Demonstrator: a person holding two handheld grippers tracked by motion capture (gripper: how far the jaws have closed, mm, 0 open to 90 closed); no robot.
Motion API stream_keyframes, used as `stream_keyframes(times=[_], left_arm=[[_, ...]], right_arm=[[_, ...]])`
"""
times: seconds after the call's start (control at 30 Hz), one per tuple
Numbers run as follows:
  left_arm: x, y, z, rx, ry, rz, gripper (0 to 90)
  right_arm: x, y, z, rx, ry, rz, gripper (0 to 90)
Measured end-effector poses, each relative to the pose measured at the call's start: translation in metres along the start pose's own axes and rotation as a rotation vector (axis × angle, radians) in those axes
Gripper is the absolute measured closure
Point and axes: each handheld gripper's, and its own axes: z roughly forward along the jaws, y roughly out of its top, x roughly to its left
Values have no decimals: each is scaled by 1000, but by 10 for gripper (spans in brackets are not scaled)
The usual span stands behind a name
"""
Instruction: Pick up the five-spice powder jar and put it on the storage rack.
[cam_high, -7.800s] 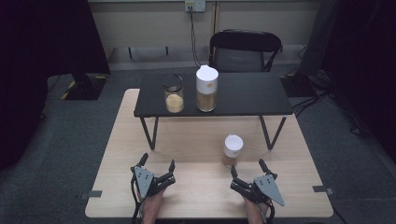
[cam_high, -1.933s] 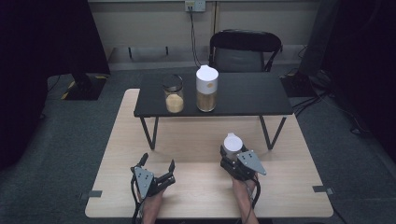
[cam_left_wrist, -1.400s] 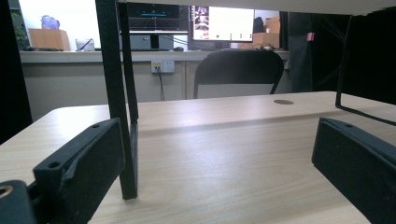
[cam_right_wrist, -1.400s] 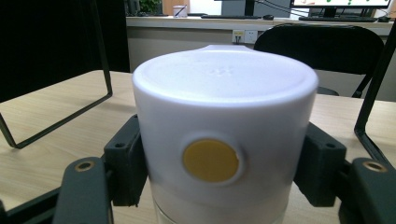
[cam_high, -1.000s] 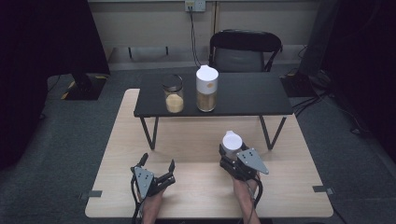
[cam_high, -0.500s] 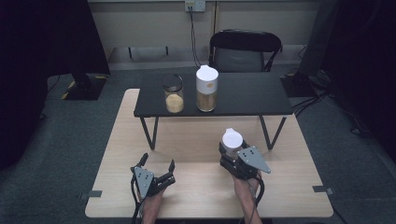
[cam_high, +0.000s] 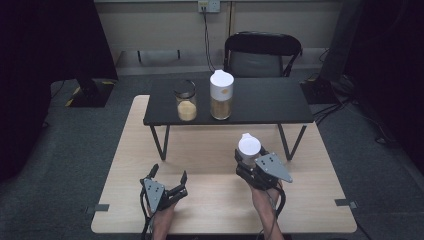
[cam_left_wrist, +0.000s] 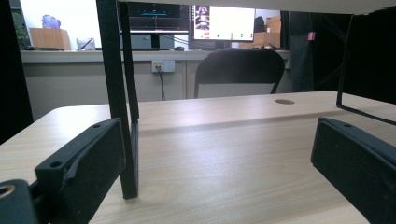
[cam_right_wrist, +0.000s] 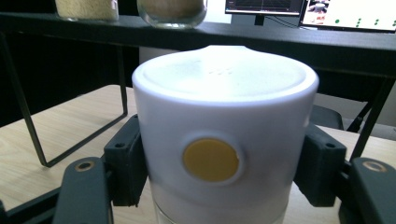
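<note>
one white-lidded jar (cam_right_wrist: 224, 140) with a yellow dot, clamped in the right tool (cam_high: 252, 165).

jar (cam_right_wrist: 224, 154) base cut off, contents hidden

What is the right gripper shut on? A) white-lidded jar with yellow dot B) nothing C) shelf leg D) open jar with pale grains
A: in the right gripper view the right gripper has its pads pressed on both sides of the white-lidded jar, and the high view shows it held in front of the black shelf.
</note>
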Motion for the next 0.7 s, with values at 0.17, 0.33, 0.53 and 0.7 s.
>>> stream_keyframes(times=[0.17, 0.33, 0.53, 0.7], left_arm=[[0, 0, 0, 1, 0, 1, 25], [0, 0, 0, 0, 0, 0, 25], [0, 0, 0, 0, 0, 0, 25], [0, 0, 0, 0, 0, 0, 25]], right_arm=[[1, 8, -1, -5, 8, -18, 302], [2, 14, -2, -6, 13, -31, 302], [0, 22, -3, -9, 17, -33, 302], [-1, 30, -5, -19, 20, -30, 302]])
